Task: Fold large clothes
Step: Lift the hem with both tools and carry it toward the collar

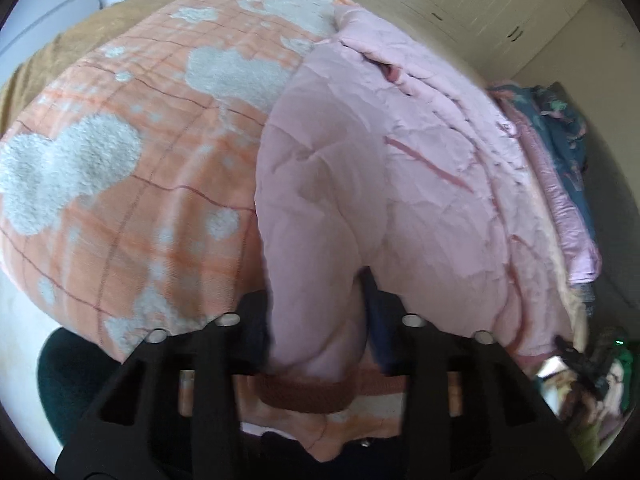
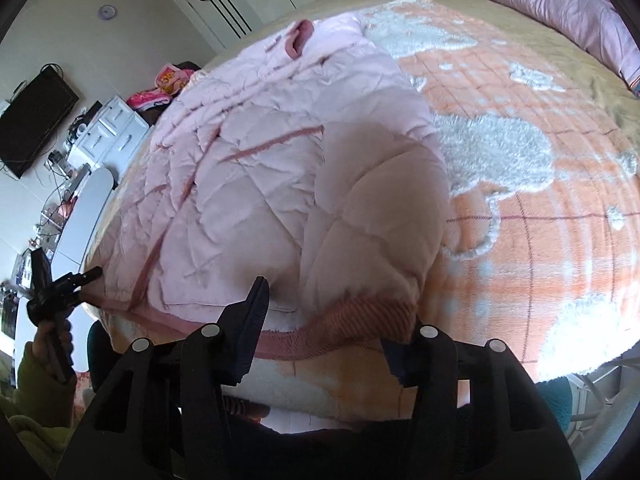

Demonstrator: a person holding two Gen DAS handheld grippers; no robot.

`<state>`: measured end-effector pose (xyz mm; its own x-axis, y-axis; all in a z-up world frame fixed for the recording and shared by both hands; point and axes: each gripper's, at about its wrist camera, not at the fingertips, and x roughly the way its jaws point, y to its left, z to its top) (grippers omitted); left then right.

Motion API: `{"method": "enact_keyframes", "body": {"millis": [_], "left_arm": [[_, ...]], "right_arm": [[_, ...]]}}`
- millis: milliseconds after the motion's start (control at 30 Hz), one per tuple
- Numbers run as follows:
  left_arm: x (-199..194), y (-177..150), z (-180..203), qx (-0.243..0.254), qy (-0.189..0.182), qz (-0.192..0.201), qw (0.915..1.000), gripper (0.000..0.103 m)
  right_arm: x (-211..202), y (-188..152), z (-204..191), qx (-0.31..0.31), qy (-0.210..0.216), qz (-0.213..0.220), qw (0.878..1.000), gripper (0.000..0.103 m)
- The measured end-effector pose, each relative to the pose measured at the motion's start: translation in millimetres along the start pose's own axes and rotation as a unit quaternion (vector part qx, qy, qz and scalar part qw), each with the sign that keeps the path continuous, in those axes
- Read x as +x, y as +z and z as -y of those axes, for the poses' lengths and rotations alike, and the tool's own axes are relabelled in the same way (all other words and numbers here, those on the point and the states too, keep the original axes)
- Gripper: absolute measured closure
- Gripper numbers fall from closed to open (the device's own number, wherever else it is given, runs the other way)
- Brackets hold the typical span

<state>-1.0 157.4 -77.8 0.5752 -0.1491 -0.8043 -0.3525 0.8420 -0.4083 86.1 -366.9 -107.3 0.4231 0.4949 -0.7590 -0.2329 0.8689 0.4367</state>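
A pale pink quilted jacket [image 1: 400, 200] [image 2: 248, 184] lies flat on an orange and white fleece blanket [image 1: 140, 200] [image 2: 520, 220] on the bed. One sleeve [image 1: 316, 248] with a rust ribbed cuff [image 1: 304, 394] runs between the fingers of my left gripper [image 1: 318, 320], and the pads press on it. In the right wrist view the other sleeve [image 2: 372, 220] and its cuff [image 2: 372, 312] sit between the fingers of my right gripper [image 2: 326, 316]. The left finger [image 2: 252, 320] stands apart from that sleeve. The left gripper [image 2: 86, 276], held by a hand, shows at the jacket's far corner.
A folded pink and teal duvet [image 2: 540, 4] [image 1: 560, 200] lies along the far side of the bed. White drawers [image 2: 112, 132], a dark screen [image 2: 36, 120] and wardrobe doors [image 1: 480, 0] line the walls. The bed edge runs just below both grippers.
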Motion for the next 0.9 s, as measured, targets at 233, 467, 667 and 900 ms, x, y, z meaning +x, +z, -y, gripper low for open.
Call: {"method": "enact_keyframes", "body": {"millis": [233, 467, 667, 900], "left_arm": [[9.6, -3.1, -2.7, 0.008, 0.001, -0.011, 0.9999, 0.065], [5.5, 5.1, 10.7, 0.017, -0.002, 0.003, 0.9999, 0.092], [-12.4, 19.2, 24.2, 0.03, -0.023, 0.031, 0.9988, 0.095], [-30.4, 39.2, 45.0, 0.053, -0.038, 0.059, 0.9961, 0.096]], "right_arm": [[18.5, -0.4, 7.0, 0.029, 0.024, -0.008, 0.999, 0.037], [-4.0, 11.9, -8.2, 0.008, 0.046, 0.036, 0.998, 0.082], [-26.1, 30.9, -28.5, -0.023, 0.05, 0.07, 0.996, 0.083], [-35.6, 44.6, -37.9, -0.033, 0.048, 0.091, 0.994, 0.084]]}}
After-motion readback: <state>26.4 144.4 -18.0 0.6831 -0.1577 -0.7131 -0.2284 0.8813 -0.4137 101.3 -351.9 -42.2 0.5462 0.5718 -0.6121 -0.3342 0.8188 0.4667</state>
